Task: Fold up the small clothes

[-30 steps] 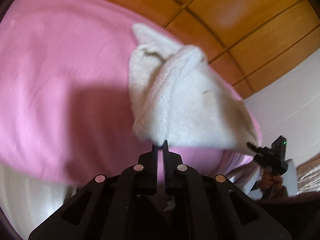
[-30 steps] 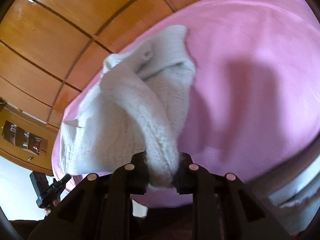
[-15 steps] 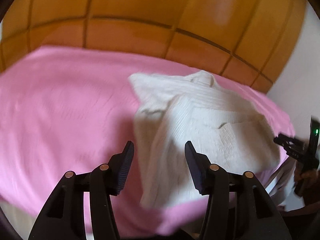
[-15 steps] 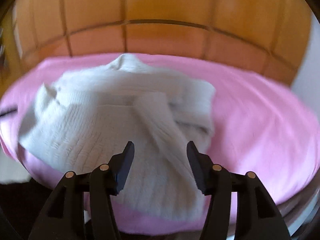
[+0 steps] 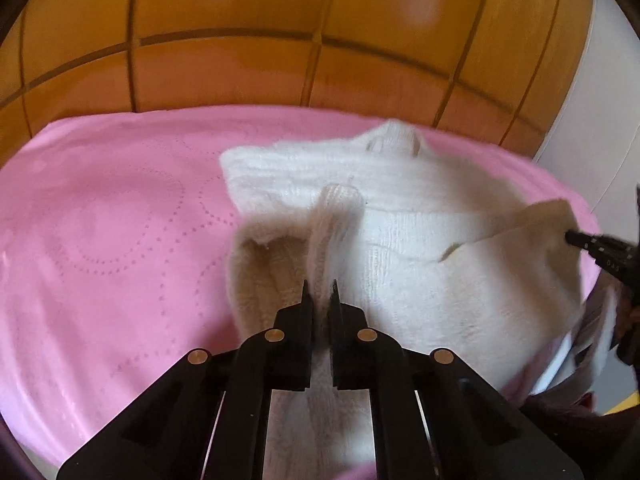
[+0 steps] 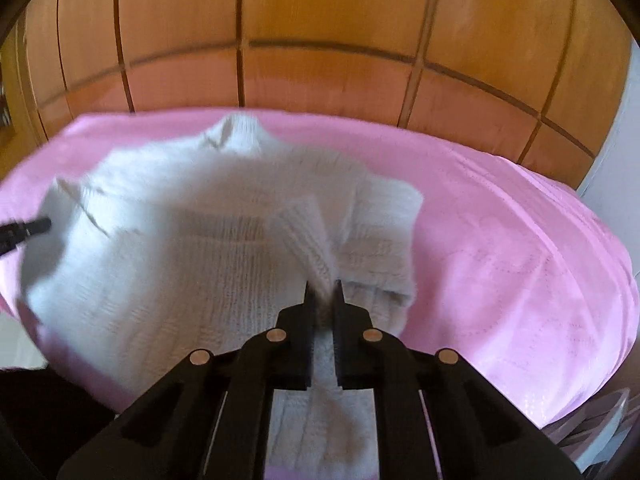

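Observation:
A small white knit sweater [image 5: 420, 240] lies on the pink bedspread [image 5: 100, 240], collar toward the far wooden headboard. It also shows in the right wrist view [image 6: 200, 248]. My left gripper [image 5: 320, 300] is shut on the sweater's near left edge, with a sleeve fold running up between the jaws. My right gripper [image 6: 323, 290] is shut on the sweater's near right edge by a ribbed sleeve. Each gripper shows in the other's view, the right gripper [image 5: 576, 238] and the left gripper [image 6: 40, 225], at the sweater's sides.
A wooden panelled headboard [image 5: 320, 60] runs behind the bed. The pink bedspread [image 6: 520, 260] extends to both sides of the sweater. A white wall [image 5: 608, 100] stands at the right. Pale bedding [image 5: 580, 352] hangs below the bed's right edge.
Half a second ago both grippers were open above the sweater. Both have since come down and closed on its near edge. One second ago they held the sweater bunched in the air.

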Motion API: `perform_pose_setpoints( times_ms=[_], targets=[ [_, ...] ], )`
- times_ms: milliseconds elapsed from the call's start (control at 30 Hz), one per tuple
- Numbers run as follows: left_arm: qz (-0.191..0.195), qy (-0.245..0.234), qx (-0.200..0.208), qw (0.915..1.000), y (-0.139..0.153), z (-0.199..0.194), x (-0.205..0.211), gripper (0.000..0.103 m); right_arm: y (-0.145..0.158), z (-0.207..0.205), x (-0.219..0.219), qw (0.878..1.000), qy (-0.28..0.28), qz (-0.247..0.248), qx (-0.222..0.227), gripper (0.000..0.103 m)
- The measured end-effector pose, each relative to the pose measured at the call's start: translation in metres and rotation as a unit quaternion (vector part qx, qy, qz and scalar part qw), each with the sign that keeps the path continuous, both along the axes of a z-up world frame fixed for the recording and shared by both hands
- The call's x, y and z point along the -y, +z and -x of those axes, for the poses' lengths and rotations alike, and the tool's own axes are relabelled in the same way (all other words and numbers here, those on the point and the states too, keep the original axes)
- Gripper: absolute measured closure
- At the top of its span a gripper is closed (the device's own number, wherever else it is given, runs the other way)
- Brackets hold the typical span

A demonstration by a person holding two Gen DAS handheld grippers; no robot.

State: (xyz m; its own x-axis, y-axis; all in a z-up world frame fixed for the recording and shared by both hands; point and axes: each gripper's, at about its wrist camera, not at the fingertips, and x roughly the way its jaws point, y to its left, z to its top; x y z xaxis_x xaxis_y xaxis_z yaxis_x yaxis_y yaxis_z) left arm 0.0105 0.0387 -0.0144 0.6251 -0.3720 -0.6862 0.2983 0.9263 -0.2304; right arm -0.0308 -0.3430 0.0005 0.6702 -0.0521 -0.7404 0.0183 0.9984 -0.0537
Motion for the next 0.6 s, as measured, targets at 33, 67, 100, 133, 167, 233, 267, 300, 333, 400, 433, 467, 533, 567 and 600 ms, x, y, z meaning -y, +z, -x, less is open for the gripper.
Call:
perform_pose_setpoints(
  times_ms=[33, 67, 100, 133, 167, 233, 267, 300, 333, 400, 433, 467, 533, 567, 600],
  targets=[
    [0.018, -0.001, 0.007, 0.9998, 0.007, 0.003, -0.006, 0.098, 0.01, 0.005, 0.005, 1.0, -0.004, -0.015, 0.01, 0.097],
    [0.033, 0.0, 0.013, 0.9994, 0.015, 0.006, -0.012, 0.098, 0.02, 0.006, 0.011, 0.999, -0.01, -0.032, 0.019, 0.097],
    [0.046, 0.002, 0.02, 0.9987, 0.023, 0.008, -0.018, 0.098, 0.031, 0.005, 0.018, 0.998, -0.021, -0.055, 0.03, 0.097],
    [0.059, 0.003, 0.025, 0.998, 0.03, 0.008, -0.023, 0.098, 0.036, 0.002, 0.024, 0.997, -0.028, -0.07, 0.037, 0.097],
    [0.071, 0.003, 0.028, 0.9971, 0.035, 0.005, -0.026, 0.098, 0.042, 0.0, 0.029, 0.995, -0.034, -0.081, 0.044, 0.097],
    [0.098, 0.007, 0.035, 0.9946, 0.046, -0.009, -0.031, 0.098, 0.05, -0.014, 0.038, 0.992, -0.046, -0.102, 0.057, 0.097],
    [0.108, 0.009, 0.036, 0.9935, 0.049, -0.017, -0.032, 0.098, 0.053, -0.023, 0.041, 0.991, -0.05, -0.108, 0.061, 0.097],
    [0.11, 0.016, 0.041, 0.993, 0.053, -0.028, -0.033, 0.098, 0.055, -0.036, 0.045, 0.99, -0.054, -0.113, 0.066, 0.097],
    [0.105, 0.024, 0.044, 0.9932, 0.056, -0.04, -0.033, 0.098, 0.056, -0.048, 0.049, 0.989, -0.059, -0.117, 0.07, 0.097],
    [0.099, 0.039, 0.038, 0.9935, 0.055, -0.068, -0.031, 0.098, 0.055, -0.074, 0.056, 0.986, -0.073, -0.133, 0.071, 0.097],
    [0.096, 0.045, 0.034, 0.9938, 0.054, -0.078, -0.029, 0.098, 0.053, -0.086, 0.06, 0.985, -0.081, -0.138, 0.07, 0.097],
    [0.092, 0.052, 0.029, 0.9939, 0.052, -0.089, -0.028, 0.098, 0.051, -0.099, 0.064, 0.984, -0.09, -0.139, 0.069, 0.097],
    [0.081, 0.072, 0.009, 0.994, 0.041, -0.12, -0.025, 0.098, 0.038, -0.129, 0.074, 0.981, -0.113, -0.145, 0.056, 0.097],
    [0.077, 0.079, -0.001, 0.9939, 0.036, -0.131, -0.024, 0.098, 0.031, -0.141, 0.076, 0.981, -0.122, -0.144, 0.047, 0.097],
    [0.067, 0.091, -0.016, 0.9935, 0.027, -0.144, -0.021, 0.098, 0.017, -0.155, 0.079, 0.981, -0.136, -0.139, 0.03, 0.097]
  ],
)
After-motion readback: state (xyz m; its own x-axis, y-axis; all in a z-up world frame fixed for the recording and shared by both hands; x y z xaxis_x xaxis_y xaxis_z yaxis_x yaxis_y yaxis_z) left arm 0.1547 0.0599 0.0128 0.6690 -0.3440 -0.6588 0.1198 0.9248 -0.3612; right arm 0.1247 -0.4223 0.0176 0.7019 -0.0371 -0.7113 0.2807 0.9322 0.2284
